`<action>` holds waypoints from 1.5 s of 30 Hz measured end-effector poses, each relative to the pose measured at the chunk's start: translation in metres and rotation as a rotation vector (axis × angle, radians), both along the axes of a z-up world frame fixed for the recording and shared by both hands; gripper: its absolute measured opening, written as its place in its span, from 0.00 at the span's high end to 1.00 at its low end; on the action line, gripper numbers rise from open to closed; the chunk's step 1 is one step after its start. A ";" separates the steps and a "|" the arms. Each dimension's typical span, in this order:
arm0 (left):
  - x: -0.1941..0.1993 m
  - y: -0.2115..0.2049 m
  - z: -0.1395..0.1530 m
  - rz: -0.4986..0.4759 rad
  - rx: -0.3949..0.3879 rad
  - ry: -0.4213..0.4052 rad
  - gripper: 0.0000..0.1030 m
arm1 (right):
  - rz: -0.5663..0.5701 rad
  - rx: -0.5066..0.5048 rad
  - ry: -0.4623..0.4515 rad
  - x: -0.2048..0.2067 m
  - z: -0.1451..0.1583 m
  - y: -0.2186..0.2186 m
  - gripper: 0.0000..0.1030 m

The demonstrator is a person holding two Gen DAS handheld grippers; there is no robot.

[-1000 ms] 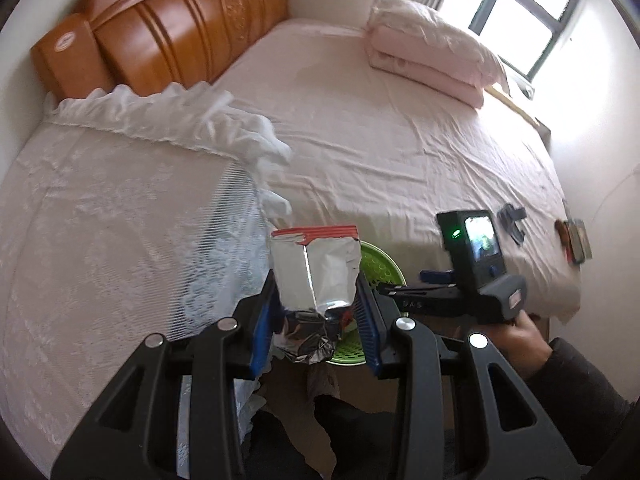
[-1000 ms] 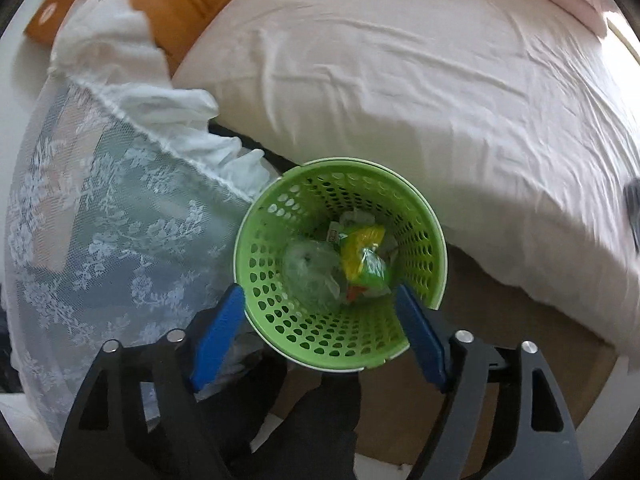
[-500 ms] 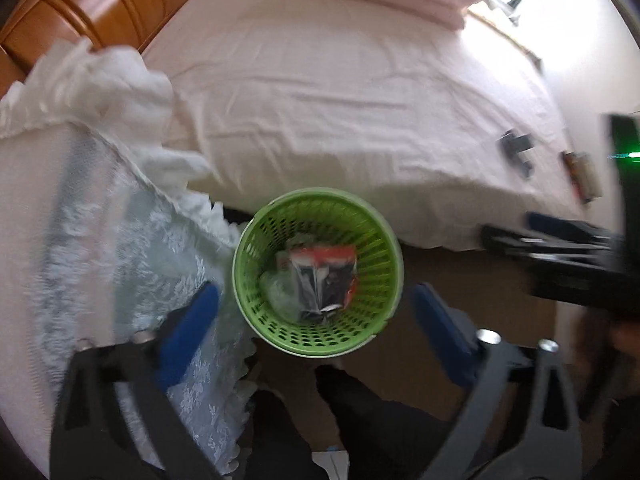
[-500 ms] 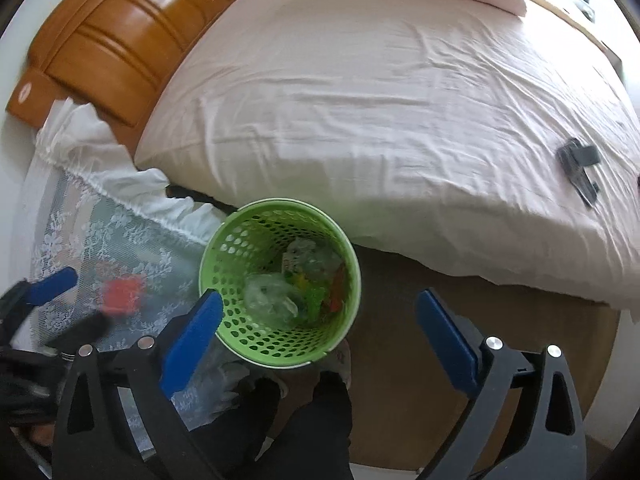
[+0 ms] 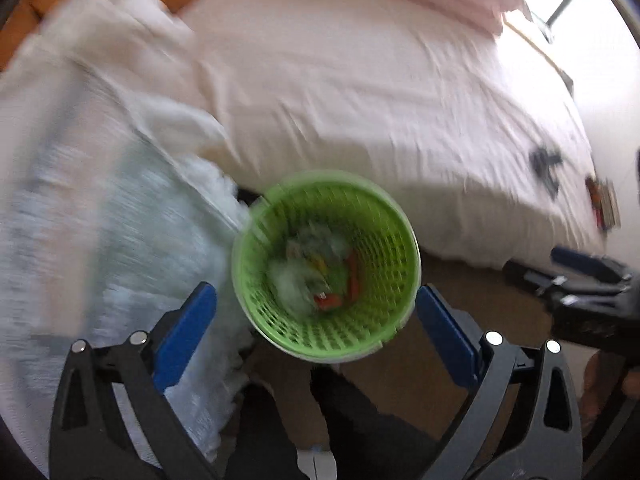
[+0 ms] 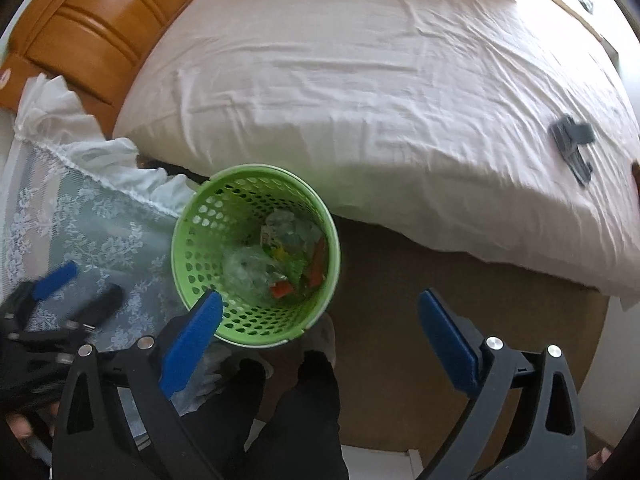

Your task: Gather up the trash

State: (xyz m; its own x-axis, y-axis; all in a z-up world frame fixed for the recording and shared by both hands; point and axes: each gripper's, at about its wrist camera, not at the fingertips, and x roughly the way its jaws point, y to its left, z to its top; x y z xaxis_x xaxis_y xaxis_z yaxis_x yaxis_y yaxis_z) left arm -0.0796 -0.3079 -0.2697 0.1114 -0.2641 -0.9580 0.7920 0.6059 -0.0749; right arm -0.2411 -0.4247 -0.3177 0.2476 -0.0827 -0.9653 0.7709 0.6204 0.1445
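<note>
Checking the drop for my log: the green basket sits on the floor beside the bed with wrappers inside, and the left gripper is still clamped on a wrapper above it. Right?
Not quite. The left gripper holds nothing: its jaws have just been opening and stand wide and empty, as the left wrist view shows. The green basket does sit on the floor beside the bed with wrappers inside.

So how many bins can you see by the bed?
1: a green bin on the floor, between the bed and the lace cloth, with trash inside. Others may sit out of view.
</note>
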 end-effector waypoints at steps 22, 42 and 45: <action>0.091 0.264 0.373 0.648 -0.407 -0.709 0.07 | 0.519 -0.515 -0.789 0.191 0.384 0.188 0.02; 0.104 0.311 0.372 0.681 -0.455 -0.676 0.07 | 0.561 -0.587 -0.771 0.205 0.394 0.255 0.02; 0.103 0.311 0.370 0.673 -0.451 -0.668 0.07 | 0.559 -0.579 -0.766 0.206 0.393 0.255 0.02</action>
